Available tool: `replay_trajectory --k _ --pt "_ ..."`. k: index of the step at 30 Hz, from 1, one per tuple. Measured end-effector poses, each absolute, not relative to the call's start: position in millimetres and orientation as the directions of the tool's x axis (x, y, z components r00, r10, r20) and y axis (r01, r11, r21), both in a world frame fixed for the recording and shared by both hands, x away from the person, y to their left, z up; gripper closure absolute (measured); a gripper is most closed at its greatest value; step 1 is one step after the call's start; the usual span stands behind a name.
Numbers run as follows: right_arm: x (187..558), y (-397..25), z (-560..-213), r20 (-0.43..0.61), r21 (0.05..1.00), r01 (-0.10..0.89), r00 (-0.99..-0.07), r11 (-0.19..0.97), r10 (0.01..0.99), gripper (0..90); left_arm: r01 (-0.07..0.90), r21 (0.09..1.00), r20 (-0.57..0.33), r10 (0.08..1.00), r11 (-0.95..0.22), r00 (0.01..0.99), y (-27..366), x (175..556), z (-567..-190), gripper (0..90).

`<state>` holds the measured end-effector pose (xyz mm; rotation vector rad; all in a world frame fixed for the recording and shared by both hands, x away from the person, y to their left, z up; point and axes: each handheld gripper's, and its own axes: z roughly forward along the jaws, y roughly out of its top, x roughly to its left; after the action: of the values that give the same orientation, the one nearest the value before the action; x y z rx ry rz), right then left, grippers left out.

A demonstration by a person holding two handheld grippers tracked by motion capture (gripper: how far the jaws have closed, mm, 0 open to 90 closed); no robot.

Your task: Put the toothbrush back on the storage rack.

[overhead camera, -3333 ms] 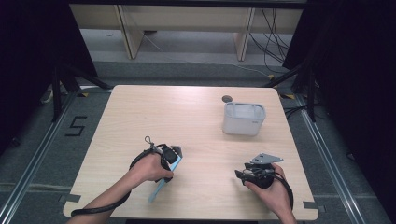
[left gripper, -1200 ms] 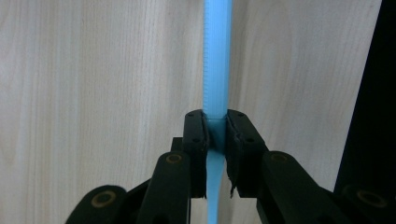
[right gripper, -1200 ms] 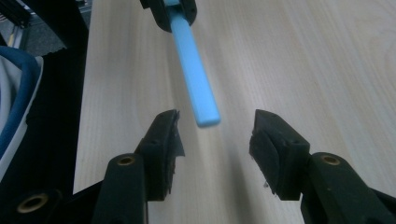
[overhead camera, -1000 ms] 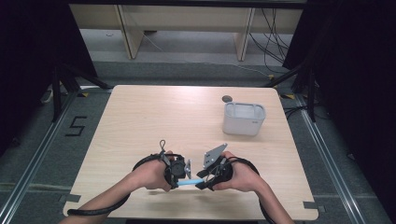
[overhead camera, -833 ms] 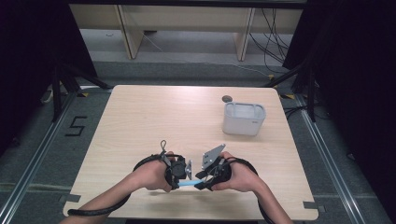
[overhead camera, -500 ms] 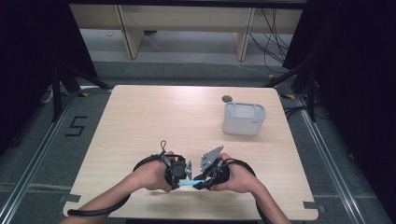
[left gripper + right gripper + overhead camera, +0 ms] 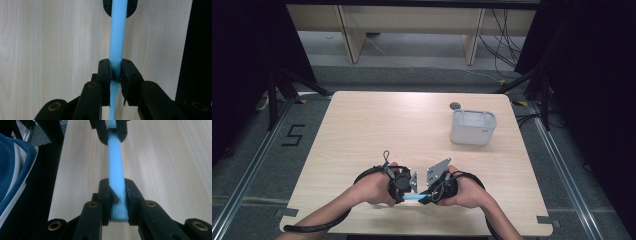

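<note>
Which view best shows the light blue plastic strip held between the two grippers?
The left gripper view: the light blue plastic strip runs ribbed and sharp between both clamps. The right gripper view shows it smoother and blurrier; the high view shows a sliver.

Open tabletop (image 7: 377, 125) all around; white bin (image 7: 472, 127) far right.

1. "5" in black on the grey floor (image 7: 272, 165), left of the table (image 7: 362, 120).
2. Small dark mark on the front of the white container (image 7: 472, 127), too small to read.
3. No other readable text.
</note>
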<state>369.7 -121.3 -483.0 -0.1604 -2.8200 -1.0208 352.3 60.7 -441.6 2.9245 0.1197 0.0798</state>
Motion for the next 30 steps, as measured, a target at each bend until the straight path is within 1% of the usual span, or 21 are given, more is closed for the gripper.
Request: replay_trajectory --k 2,5,6,7,8,10,11,12,13,14,15,16,17,18,20,21,23,24,25,28,30 --pt "370 -122 -482 0.142 0.637 0.124 -0.989 0.761 0.042 78.8 0.092 0.237 0.043 0.105 -0.967 0.994 62 354 -441 75.2" --pt "369 -125 -481 0.122 0.620 0.143 -0.989 0.772 0.085 78.8 0.154 0.328 0.068 0.186 -0.932 0.980 68 358 -434 66.4" --pt "371 -127 -481 0.079 0.630 0.117 -0.993 0.768 0.087 78.8 0.168 0.363 0.077 0.209 -0.917 0.975 71 359 -430 63.5" --pt "371 -131 -481 0.086 0.630 0.143 -0.990 0.763 0.114 78.8 0.183 0.404 0.087 0.237 -0.896 0.968 75 360 -427 59.9" --pt "371 -141 -480 0.071 0.650 0.202 -0.976 0.732 0.206 78.8 0.206 0.447 0.085 0.271 -0.870 0.959 79 360 -424 54.3" --pt "374 -152 -479 0.031 0.691 0.242 -0.951 0.681 0.307 78.8 0.237 0.522 0.079 0.323 -0.819 0.943 88 360 -421 48.8" --pt "374 -152 -479 0.031 0.691 0.242 -0.951 0.681 0.307 78.8 0.275 0.571 0.058 0.372 -0.773 0.926 92 359 -422 48.8" --pt "375 -164 -480 0.010 0.735 0.288 -0.910 0.614 0.415 78.8 0.272 0.577 0.064 0.375 -0.770 0.925 97 360 -422 45.1" --pt "374 -168 -480 0.015 0.758 0.312 -0.886 0.573 0.463 78.8 0.300 0.629 0.047 0.420 -0.718 0.906 106 361 -427 42.6" --pt "374 -168 -480 0.015 0.758 0.312 -0.886 0.573 0.463 78.8 0.300 0.629 0.047 0.420 -0.718 0.906 106 361 -427 41.2" --pt "373 -172 -481 0.002 0.789 0.312 -0.863 0.530 0.504 78.7 0.328 0.656 0.026 0.455 -0.680 0.890 110 361 -431 41.2" --pt "370 -178 -481 0.012 0.836 0.331 -0.808 0.437 0.589 78.7 0.376 0.710 -0.027 0.512 -0.595 0.859 116 364 -442 37.9" --pt "370 -178 -481 0.012 0.836 0.331 -0.808 0.437 0.589 78.7 0.376 0.710 -0.027 0.512 -0.595 0.859 116 364 -442 35.6" --pt "368 -180 -482 0.014 0.858 0.332 -0.778 0.392 0.628 78.7 0.400 0.733 -0.054 0.539 -0.551 0.841 118 366 -448 35.6" --pt "365 -181 -483 0.017 0.902 0.306 -0.732 0.306 0.681 78.7 0.454 0.775 -0.136 0.586 -0.439 0.799 122 369 -459 33.2" --pt "362 -180 -485 0.001 0.924 0.272 -0.702 0.267 0.712 78.7 0.477 0.787 -0.173 0.601 -0.392 0.780 123 372 -463 32.2" --pt "360 -180 -485 -0.013 0.927 0.263 -0.691 0.268 0.723 78.7 0.508 0.798 -0.230 0.616 -0.324 0.753 125 378 -468 32.1" --pt "359 -178 -487 -0.009 0.934 0.254 -0.687 0.251 0.727 78.7 0.513 0.806 -0.239 0.631 -0.295 0.738 125 380 -468 32.1" --pt "358 -177 -488 -0.028 0.936 0.237 -0.688 0.262 0.725 78.7 0.516 0.810 -0.246 0.637 -0.280 0.731 125 382 -467 32.1" --pt "358 -172 -492 -0.023 0.937 0.236 -0.691 0.256 0.723 78.7 0.520 0.823 -0.291 0.619 -0.226 0.729 122 388 -463 32.8" --pt "358 -170 -493 -0.016 0.938 0.238 -0.696 0.252 0.718 78.7 0.519 0.829 -0.294 0.626 -0.210 0.723 121 390 -460 33.4"
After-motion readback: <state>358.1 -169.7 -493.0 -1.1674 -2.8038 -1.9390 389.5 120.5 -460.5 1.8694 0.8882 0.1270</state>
